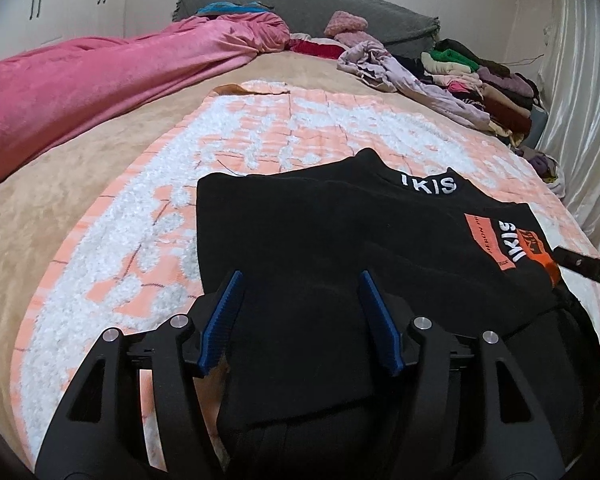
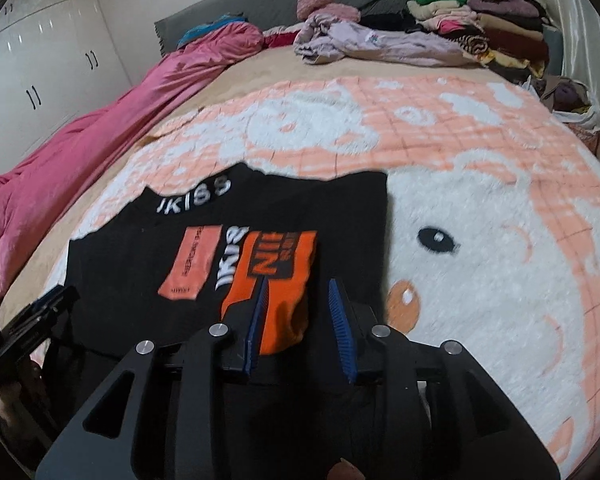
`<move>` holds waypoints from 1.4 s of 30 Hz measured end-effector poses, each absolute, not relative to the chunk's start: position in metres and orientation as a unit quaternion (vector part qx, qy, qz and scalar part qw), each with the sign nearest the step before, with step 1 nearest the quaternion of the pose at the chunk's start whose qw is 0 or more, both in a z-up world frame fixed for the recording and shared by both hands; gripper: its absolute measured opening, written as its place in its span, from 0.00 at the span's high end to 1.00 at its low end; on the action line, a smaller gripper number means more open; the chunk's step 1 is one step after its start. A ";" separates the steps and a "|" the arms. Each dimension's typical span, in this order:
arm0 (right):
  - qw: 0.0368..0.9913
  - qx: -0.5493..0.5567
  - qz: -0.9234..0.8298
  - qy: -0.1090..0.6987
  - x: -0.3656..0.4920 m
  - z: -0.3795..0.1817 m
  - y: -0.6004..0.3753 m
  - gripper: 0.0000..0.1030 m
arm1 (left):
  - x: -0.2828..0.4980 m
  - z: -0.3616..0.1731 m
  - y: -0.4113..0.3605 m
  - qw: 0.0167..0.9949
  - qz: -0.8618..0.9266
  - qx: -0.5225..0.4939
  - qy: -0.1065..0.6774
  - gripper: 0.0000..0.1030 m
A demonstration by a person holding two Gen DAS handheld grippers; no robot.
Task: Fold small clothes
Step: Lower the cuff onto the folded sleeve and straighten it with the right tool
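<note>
White letters reading "IKISS" are seen on the collar (image 2: 194, 197) of the black top (image 2: 140, 264), clipped to "IKIS" in the left wrist view. "IKIS" is repeated in white on the chest, between a salmon patch (image 2: 191, 264) and an orange patch (image 2: 278, 268). The small print on both patches is too blurred to be read.

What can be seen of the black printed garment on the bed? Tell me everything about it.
The black garment looks like soft knit, its sides folded inward into a rough rectangle. White lettering runs across its neck band; orange patches and more white letters mark the chest. It lies flat on the peach-and-white blanket, neck pointing away. The left claw and right claw hover open over its near edge, not gripping it.
</note>
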State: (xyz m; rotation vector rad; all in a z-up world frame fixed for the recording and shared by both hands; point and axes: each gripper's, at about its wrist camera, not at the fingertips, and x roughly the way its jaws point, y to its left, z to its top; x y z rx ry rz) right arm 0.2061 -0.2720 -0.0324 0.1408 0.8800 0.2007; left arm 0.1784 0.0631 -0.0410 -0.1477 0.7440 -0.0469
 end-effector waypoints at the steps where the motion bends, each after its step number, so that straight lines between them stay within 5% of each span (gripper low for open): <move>1: 0.896 0.070 0.096 0.429 0.207 -0.035 -0.272 0.70 | 0.178 -0.041 0.063 0.929 -0.023 -0.072 0.363 0.49; 6: 0.881 0.095 0.109 0.451 0.211 -0.051 -0.266 0.71 | 0.177 -0.042 0.063 0.929 -0.024 -0.071 0.362 0.49; 9: 0.890 0.092 0.105 0.435 0.208 -0.045 -0.266 0.91 | 0.175 -0.042 0.062 0.931 -0.024 -0.069 0.358 0.49; 16: 0.908 0.074 0.105 0.399 0.188 -0.016 -0.272 0.92 | 0.173 -0.042 0.063 0.931 -0.027 -0.071 0.357 0.48; 24: 0.896 0.031 0.058 0.439 0.199 -0.051 -0.273 0.95 | 0.172 -0.043 0.063 0.931 -0.035 -0.071 0.358 0.47; 42: 0.882 0.083 0.090 0.456 0.249 -0.048 -0.271 0.57 | 0.162 -0.031 0.058 0.942 -0.060 -0.069 0.323 0.44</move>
